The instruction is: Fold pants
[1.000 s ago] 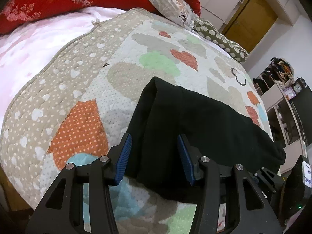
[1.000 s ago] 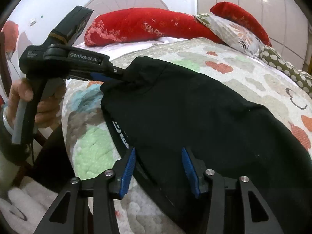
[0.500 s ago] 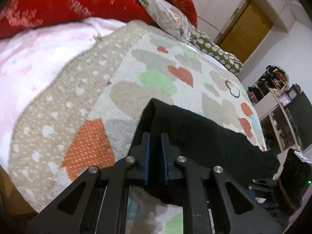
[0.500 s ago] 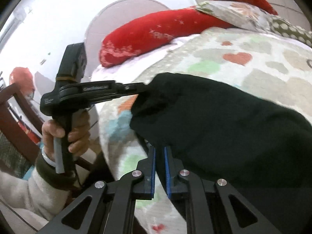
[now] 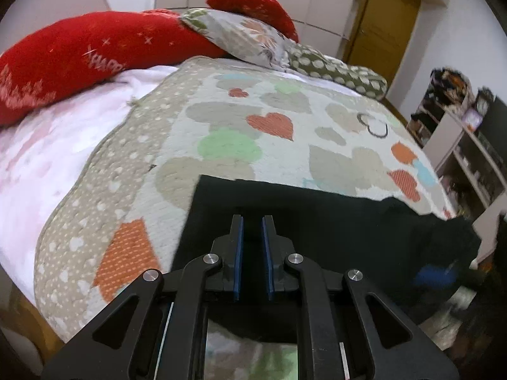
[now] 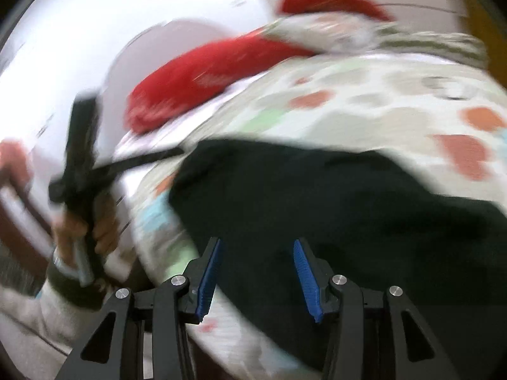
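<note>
Pinching black pants (image 5: 317, 221), left gripper (image 5: 252, 221) level; right gripper (image 6: 256, 247) spread.

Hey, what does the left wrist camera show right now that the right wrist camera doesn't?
Only the left wrist view shows the yellow door, the shelf unit and the left gripper, its jaws narrowed on the black pants.

Only the right wrist view, which is blurred, shows the person's left hand on its handle and the right gripper, jaws wide apart.

Both show the pants, the heart quilt and the red pillow.
</note>
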Available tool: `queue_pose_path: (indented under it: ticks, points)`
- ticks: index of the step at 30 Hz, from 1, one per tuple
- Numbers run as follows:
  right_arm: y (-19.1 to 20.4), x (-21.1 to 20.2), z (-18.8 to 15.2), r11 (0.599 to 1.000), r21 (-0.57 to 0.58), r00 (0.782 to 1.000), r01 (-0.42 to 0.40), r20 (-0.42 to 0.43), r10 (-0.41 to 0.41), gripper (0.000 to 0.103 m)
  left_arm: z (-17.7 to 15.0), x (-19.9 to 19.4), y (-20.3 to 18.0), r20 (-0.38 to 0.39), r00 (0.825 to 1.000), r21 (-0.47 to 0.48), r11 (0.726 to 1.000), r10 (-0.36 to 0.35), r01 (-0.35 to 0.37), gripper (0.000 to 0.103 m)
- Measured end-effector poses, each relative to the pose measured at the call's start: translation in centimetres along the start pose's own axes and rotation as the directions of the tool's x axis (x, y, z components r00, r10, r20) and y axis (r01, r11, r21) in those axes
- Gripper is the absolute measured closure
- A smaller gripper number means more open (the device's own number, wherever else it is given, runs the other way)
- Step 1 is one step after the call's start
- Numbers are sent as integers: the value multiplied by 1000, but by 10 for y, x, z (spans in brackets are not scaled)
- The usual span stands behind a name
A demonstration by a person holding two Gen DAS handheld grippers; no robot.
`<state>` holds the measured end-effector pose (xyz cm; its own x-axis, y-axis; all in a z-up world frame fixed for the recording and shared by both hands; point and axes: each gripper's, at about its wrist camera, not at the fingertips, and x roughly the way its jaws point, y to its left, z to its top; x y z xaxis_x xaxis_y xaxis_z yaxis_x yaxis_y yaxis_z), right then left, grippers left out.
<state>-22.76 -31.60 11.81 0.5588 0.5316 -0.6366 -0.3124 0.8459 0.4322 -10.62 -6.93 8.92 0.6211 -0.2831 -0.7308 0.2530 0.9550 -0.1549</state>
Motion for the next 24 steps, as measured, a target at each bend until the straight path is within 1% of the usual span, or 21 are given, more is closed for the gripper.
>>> queue_pose_path:
  ticks: [1,2,4,5,7,9,11,12,13,15,18,19,20,21,22,23,24]
  points:
    - [-11,-8,4,999,23,999,36,22,-37,58,-1,7,-4,-20,1000,7,1000,-2,2,93]
    - [-27,-18,9,994,57,994,95,51,-98,58,-2,14,-7,-37,999,11,1000,-5,6,93]
    - [-44,-23,18,987,81,986,141,78,-148,58,-4,26,-10,-59,998,11,1000,-8,9,93]
    - [-51,-20,24,986,82,985,147,79,-154,58,-6,29,-13,-70,998,13,1000,-2,3,93]
    - [-53,-3,33,985,50,985,163,41,-165,58,-10,42,-13,-96,995,20,1000,19,-17,93]
    - [-53,20,36,986,31,987,161,4,-161,58,-12,52,-8,-116,993,4,1000,31,-30,91]
    - [-64,46,36,976,45,976,213,-48,-211,58,-16,57,-2,-126,992,-38,999,-3,-2,91]
    - [-69,55,37,972,50,973,229,-46,-227,58,-16,58,0,-129,992,-51,999,-14,8,91]
    - [-72,56,39,972,55,973,228,-30,-227,58,-15,58,1,-130,991,-60,998,-22,15,91]
    - [-76,49,44,974,94,978,208,-21,-207,58,-14,57,-2,-136,991,-43,999,-10,4,91]
    - [-74,14,40,973,133,981,190,-1,-192,58,-11,51,-10,-127,992,-13,1000,22,-24,91]
    - [-73,-3,36,971,147,980,190,23,-195,58,-10,47,-13,-116,993,-9,1000,23,-24,91]
    - [-76,-32,27,965,171,975,199,66,-212,58,-9,44,-16,-107,994,-5,1000,15,-16,91]
    - [-81,-60,16,955,198,965,220,100,-243,55,-9,40,-20,-97,995,0,1000,-3,3,91]
    - [-85,-78,8,945,220,955,242,120,-273,55,-8,38,-22,-92,996,4,1000,-14,15,91]
    - [-94,-107,-7,923,260,933,286,145,-329,54,-7,37,-25,-86,996,8,1000,-22,23,91]
    - [-101,-128,-19,900,293,914,323,151,-377,53,-6,36,-28,-81,996,12,999,-29,30,91]
